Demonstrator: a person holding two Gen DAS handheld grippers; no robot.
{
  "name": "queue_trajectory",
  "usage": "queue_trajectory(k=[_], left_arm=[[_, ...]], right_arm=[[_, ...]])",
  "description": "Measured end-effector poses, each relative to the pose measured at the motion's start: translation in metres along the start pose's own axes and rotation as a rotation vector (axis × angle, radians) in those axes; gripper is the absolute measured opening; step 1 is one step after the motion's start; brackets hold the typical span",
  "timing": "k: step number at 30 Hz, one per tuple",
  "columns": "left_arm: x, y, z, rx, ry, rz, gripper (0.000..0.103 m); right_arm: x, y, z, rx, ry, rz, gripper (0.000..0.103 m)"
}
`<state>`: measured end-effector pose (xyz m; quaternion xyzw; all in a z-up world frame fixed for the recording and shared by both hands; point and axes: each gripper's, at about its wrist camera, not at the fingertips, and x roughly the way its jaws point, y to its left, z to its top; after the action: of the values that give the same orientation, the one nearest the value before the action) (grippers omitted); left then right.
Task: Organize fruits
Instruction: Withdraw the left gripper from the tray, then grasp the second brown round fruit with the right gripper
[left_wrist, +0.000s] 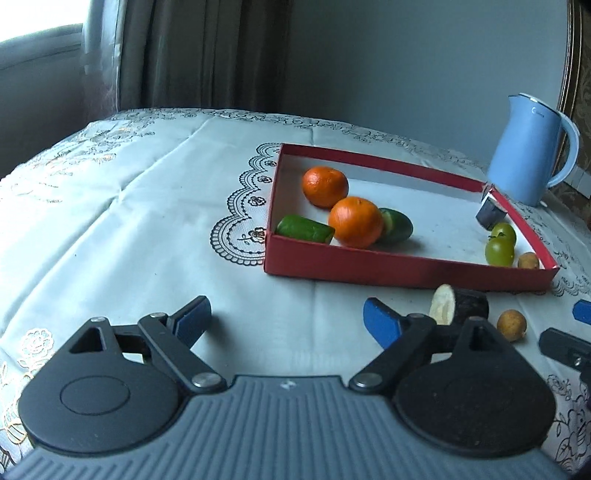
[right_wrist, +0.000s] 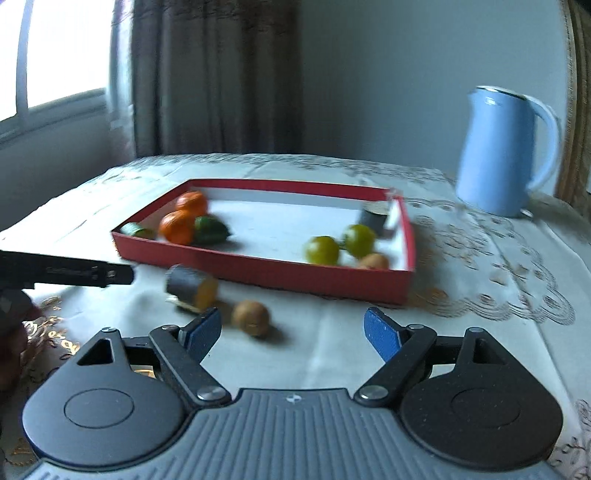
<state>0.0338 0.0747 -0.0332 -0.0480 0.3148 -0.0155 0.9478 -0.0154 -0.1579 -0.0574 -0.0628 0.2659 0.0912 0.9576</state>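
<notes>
Red tray (left_wrist: 406, 271) holds two oranges (left_wrist: 355, 227), cucumber pieces, green fruits. We see left gripper (left_wrist: 291, 319) and right gripper (right_wrist: 291, 328) both spread wide, empty, over the tablecloth (left_wrist: 129, 221).

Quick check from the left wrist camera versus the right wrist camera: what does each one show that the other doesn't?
Only the left wrist view shows the left gripper, open and empty, over bare tablecloth.

Only the right wrist view shows the right gripper, open and empty, with the small brown fruit just ahead of it, and the window.

Both show the red tray holding two oranges, cucumber pieces and green fruits, the cut dark piece outside the tray, and the blue kettle.
</notes>
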Motion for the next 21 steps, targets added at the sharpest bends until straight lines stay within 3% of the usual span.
queue_trajectory(k=[4,9,11,21], left_arm=[[0.000,-0.004,-0.002,0.021,0.004,0.009,0.090],[0.002,-0.007,-0.002,0.034,0.009,0.016,0.092],[0.003,-0.009,-0.002,0.047,0.013,0.024,0.093],[0.005,-0.010,-0.002,0.061,0.018,0.025,0.097]], right_arm=[[0.014,0.010,0.002,-0.013,0.026,0.017,0.065],[0.026,0.018,0.004,-0.026,0.052,0.019,0.055],[0.029,0.019,0.003,-0.032,0.066,0.023,0.045],[0.040,0.027,0.002,-0.050,0.080,0.028,0.026]])
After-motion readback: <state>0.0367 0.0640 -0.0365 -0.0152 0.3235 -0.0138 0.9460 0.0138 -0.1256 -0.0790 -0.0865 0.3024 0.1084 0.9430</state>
